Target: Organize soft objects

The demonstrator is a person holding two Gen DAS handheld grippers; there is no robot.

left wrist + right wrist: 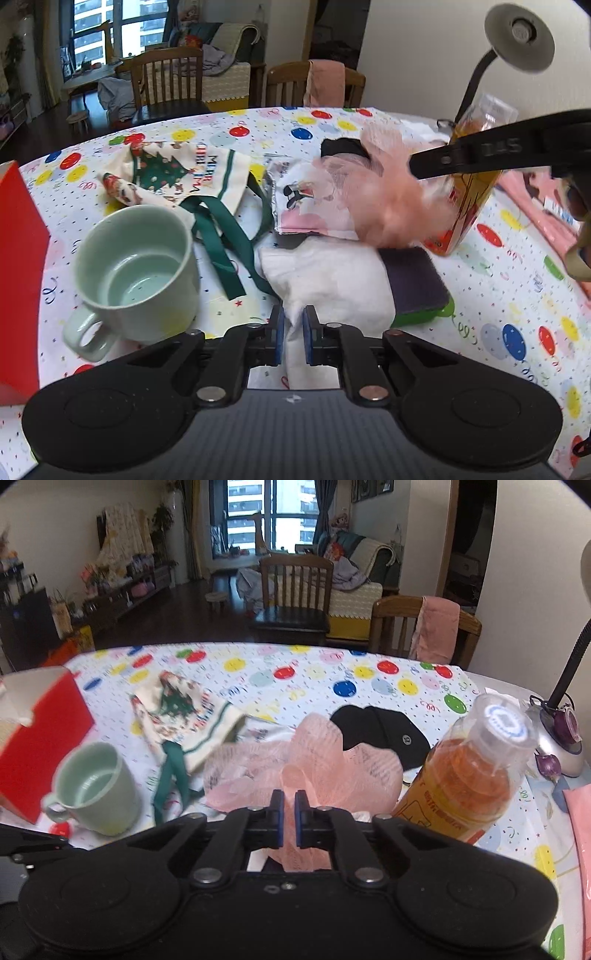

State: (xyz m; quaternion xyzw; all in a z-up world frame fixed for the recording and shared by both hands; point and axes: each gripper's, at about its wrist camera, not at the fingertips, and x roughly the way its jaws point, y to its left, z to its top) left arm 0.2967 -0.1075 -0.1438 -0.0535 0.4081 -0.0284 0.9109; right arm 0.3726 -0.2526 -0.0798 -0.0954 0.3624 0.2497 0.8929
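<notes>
Table point(498, 266) under a balloon-print cloth, cluttered. Soft things on it: Christmas tote bag point(173, 177) with green straps at far left, a printed pink-and-white pouch point(306, 210) mid-table, a black cap point(384, 731) behind.

White cloth point(332, 280) lies near the table's front edge, its near corner pinched in the left gripper point(293, 332); jaws narrow, pads clamped on the fabric. Part of it lies over a dark pad with a green edge point(413, 284).

Pink mesh puff point(306, 753) is bunched in the right gripper point(290, 812), jaws nearly together on the mesh; it hangs in front of the pouch (blurred in the left view).

Risks, as I judge:
- orange bottle point(469, 775) stands just beside the puff; trailing mesh or the right gripper could tip it.
- green mug point(136, 273) sits just beside the white cloth; dragging the cloth could nudge it.
- both grips catch only an edge, so either piece may slip out.

Pose: both grippers angle downward toward the table, side by side, right one crossing the upper right of the left view.
</notes>
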